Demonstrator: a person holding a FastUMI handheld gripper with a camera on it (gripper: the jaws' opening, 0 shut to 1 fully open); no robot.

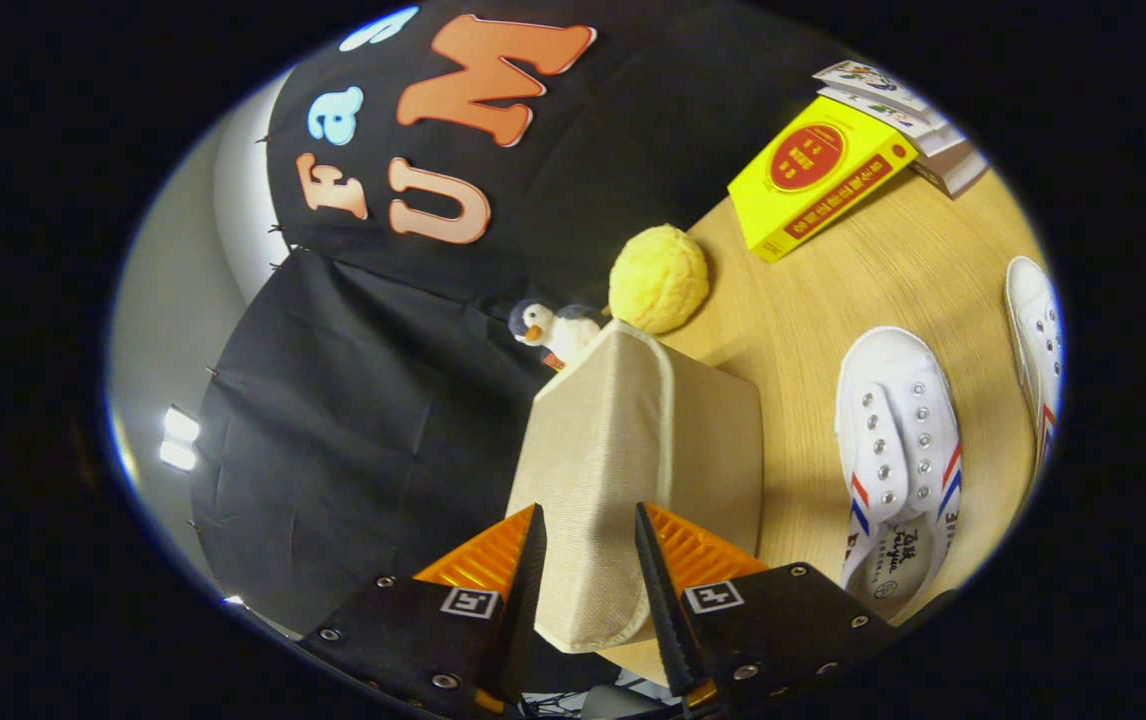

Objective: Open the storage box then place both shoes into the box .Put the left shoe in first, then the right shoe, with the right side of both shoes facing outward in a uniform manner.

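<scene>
Gripper point(588, 580) clamped on the lid flap point(598, 470) of the beige fabric storage box point(713, 450), both fingers point(525, 560) pressing on the flap from either side, the cloth pinched between them and its rounded edge hanging down near the finger bases. Flap lifted and stretched ahead between the fingers, running up toward a cream-piped seam; box body just right of the flap, standing on the light wooden table point(833, 290).

Right of the fingers and beside the box, a white canvas shoe point(898, 440) with metal eyelets and red and blue side stripes, toe pointing away, opening nearest the gripper. Farther right, well apart from the box, a second white shoe point(1035, 340), cut off by the fisheye rim. Which shoe is left and which right, impossible to tell.

Beyond the fingers, past the far end of the flap, a small penguin toy point(555, 330) peeking over the cloth, and just right of it a yellow fuzzy ball point(659, 278). Farther ahead and to the right, a yellow book point(818, 175) lying flat, touching a short stack of white books point(908, 110) behind it.

Black cloth wall point(373, 400) ahead and left of the fingers.
</scene>
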